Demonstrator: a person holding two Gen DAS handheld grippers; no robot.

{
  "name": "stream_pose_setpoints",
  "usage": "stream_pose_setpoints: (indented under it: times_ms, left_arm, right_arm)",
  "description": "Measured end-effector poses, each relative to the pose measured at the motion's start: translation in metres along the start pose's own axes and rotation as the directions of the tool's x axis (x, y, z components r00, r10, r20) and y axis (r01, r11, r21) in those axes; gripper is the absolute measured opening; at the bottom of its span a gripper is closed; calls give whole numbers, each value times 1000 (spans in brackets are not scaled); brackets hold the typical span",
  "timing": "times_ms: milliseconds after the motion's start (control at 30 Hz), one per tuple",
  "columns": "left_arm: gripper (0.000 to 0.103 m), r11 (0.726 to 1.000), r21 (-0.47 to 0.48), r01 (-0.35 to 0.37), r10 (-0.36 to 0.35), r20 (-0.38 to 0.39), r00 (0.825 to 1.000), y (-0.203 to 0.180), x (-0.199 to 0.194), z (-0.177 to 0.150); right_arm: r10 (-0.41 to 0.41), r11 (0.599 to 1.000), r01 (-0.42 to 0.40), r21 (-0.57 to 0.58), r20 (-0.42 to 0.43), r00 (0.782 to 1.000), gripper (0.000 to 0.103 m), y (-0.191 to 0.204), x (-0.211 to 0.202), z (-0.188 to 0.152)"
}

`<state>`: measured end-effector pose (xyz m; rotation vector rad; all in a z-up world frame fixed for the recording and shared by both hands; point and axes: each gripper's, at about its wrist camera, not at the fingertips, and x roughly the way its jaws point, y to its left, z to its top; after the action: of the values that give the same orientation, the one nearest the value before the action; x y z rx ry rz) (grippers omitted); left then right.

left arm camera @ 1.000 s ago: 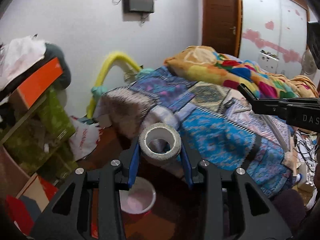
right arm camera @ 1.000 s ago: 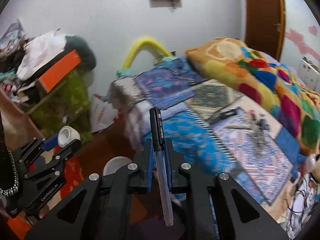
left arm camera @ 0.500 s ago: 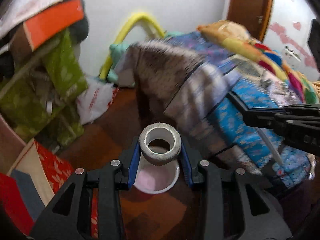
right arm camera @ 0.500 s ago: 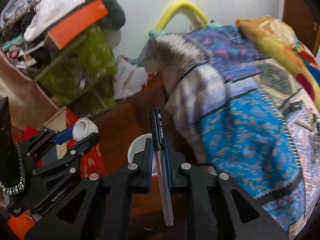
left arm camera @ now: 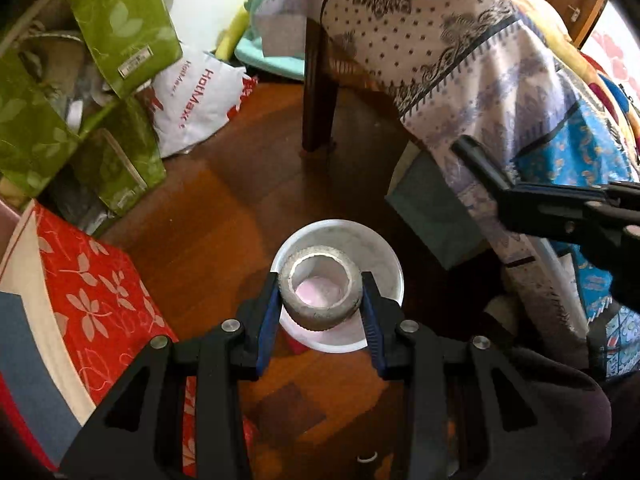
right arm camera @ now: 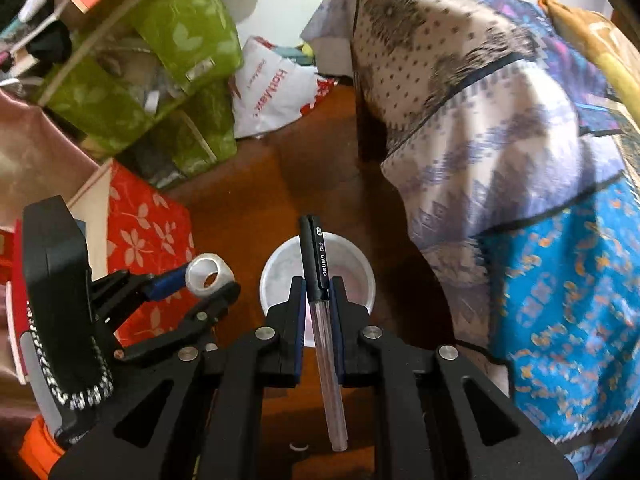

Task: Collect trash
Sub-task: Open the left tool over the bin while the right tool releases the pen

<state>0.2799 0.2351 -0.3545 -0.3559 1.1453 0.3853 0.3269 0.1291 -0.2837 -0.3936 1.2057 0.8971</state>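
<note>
- The left gripper (left arm camera: pixel 320 300) pinches a tape roll (left arm camera: pixel 320 286) between its blue-padded fingers (left arm camera: pixel 267 320), with the hole of the roll facing the camera.
- In the left wrist view the roll appears in front of a white bucket (left arm camera: pixel 380 256) that stands on the wooden floor (left arm camera: pixel 224 208); a pink bottom shows through the hole.
- The right gripper (right arm camera: pixel 318 300) holds a pen (right arm camera: pixel 320 292), its fingers (right arm camera: pixel 297 320) closed on the barrel just below the black cap. The cap points forward and the clear end points back toward the camera.
- In the right wrist view the cap lies across the bucket (right arm camera: pixel 352 256), and the left gripper (right arm camera: pixel 200 292) with the roll (right arm camera: pixel 208 274) is to the left of the bucket.
- A bed with a patterned sheet (left arm camera: pixel 480 60) is on the right; the sheet hangs down toward the floor.
- On the left are green bags (left arm camera: pixel 120 20), a white plastic bag (left arm camera: pixel 192 104) and a red floral box (left arm camera: pixel 88 292).
</note>
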Motion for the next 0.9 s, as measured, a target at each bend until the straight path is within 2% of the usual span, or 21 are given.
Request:
stream_pose_setpoints:
  times_ms: [133, 233, 300, 367, 433, 500, 667, 900]
  left_arm:
    - [38, 1000, 11, 15, -15, -4, 1000, -2, 8, 6]
    - [38, 1000, -6, 15, -15, -3, 1000, -3, 11, 10]
    - [38, 999, -23, 23, -23, -14, 1000, -2, 16, 12]
    - [39, 999, -40, 25, -26, -26, 999, -1, 20, 13]
    - [40, 998, -53, 32, -34, -40, 999, 1, 24, 13]
    - [40, 997, -54, 49, -52, -52, 997, 0, 24, 12]
    - [40, 999, -20, 37, -38, -44, 998, -4, 16, 12]
    - [40, 999, 10, 32, -32, 30, 999, -13, -24, 13]
  right_arm:
    - [38, 999, -37, 25, -28, 999, 11, -1, 14, 11]
    - [95, 994, -92, 56, -44, 995, 12, -5, 19, 18]
    - [116, 991, -112, 69, -58, 992, 17, -6, 25, 21]
    - [106, 992, -102, 70, -62, 992, 33, -5, 28, 24]
    - [90, 994, -86, 68, -54, 994, 37, -5, 29, 24]
    - [83, 995, -80, 63, -49, 995, 37, -6, 27, 22]
    - [66, 996, -64, 59, -31, 997, 37, -11, 18, 15]
    - [21, 998, -23, 50, 29, 999, 37, -16, -13, 6]
